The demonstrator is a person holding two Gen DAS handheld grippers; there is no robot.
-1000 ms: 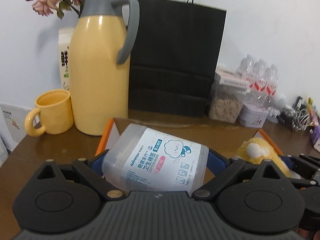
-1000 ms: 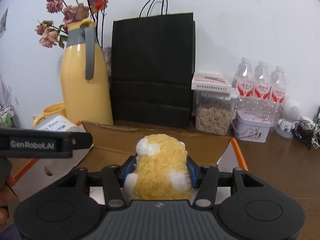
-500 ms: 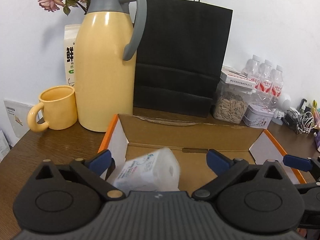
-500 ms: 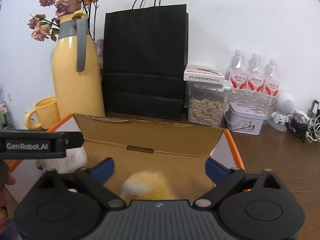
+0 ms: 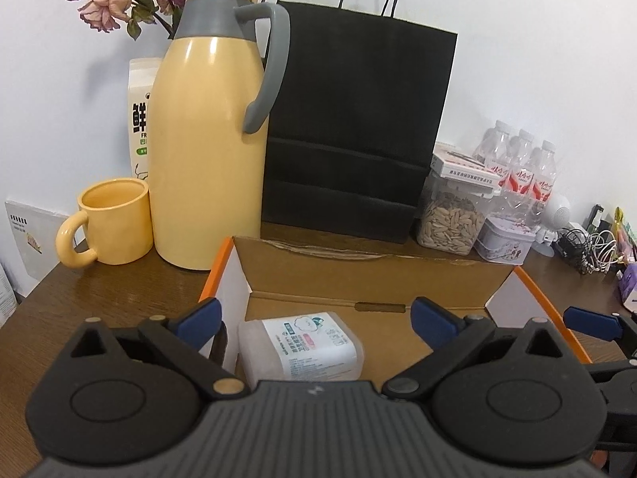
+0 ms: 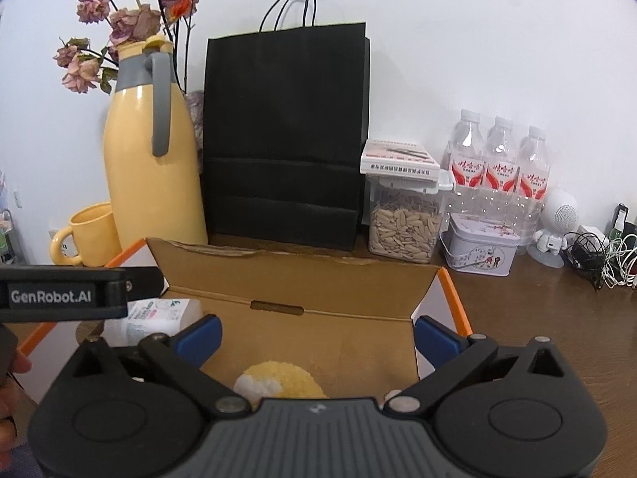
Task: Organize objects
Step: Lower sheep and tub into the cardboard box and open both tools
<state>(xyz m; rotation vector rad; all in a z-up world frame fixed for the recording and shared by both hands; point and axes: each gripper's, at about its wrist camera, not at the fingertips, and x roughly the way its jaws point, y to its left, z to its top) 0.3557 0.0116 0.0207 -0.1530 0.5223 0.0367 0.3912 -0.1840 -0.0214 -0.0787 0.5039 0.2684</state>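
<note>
One cardboard box (image 5: 370, 275) on a wooden table (image 5: 99, 283), two items inside, both grippers spread wide and empty.

Behind: one black paper bag (image 5: 358, 127), one yellow thermos (image 5: 207, 151), one mug (image 5: 113, 227), three water bottles (image 6: 499, 159). In box: one cotton-bud tub (image 5: 302, 344) at left, one yellow plush toy (image 6: 278, 382) under right gripper (image 6: 316, 336). Left gripper (image 5: 314, 316) above the tub; right jaws just opened.

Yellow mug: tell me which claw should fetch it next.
Left, probably. The yellow mug stands left of the cardboard box, on the left claw's side. Both claws are open and empty, but the right claw sits further from it.
</note>
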